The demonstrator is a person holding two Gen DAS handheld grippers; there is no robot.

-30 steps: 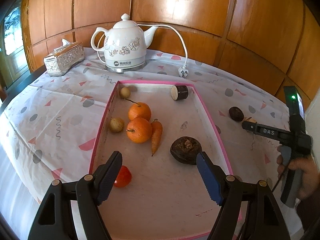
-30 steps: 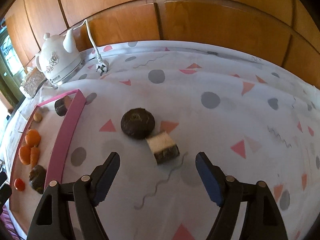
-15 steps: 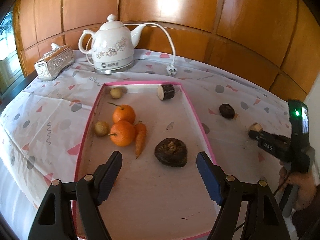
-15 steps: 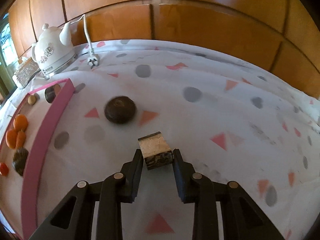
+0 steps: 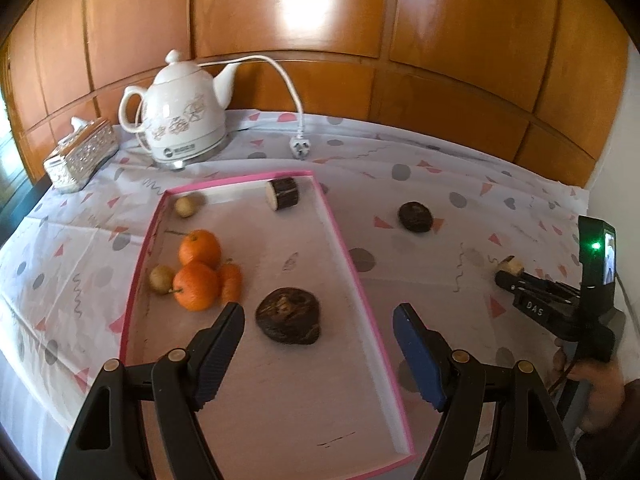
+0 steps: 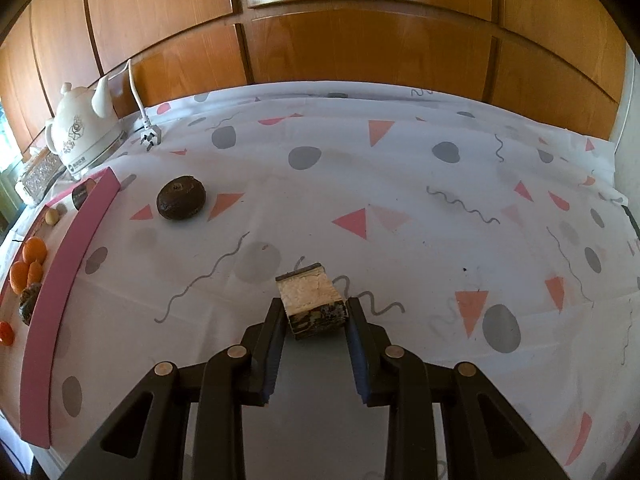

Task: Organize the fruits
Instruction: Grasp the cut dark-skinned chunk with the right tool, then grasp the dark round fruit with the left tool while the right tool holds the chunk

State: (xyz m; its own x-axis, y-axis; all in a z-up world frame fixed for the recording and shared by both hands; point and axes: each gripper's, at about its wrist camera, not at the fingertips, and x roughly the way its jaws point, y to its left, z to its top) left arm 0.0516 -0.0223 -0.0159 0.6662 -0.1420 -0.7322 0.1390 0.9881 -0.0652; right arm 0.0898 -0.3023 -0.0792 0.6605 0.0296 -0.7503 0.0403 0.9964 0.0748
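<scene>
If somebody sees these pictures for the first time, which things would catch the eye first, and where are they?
Probably the right tongs, shut on a cut chunk with a pale face and dark skin, over the patterned tablecloth. Next, the two oranges on the left side of the pink-rimmed tray, with the open left tongs near a dark round fruit.
</scene>
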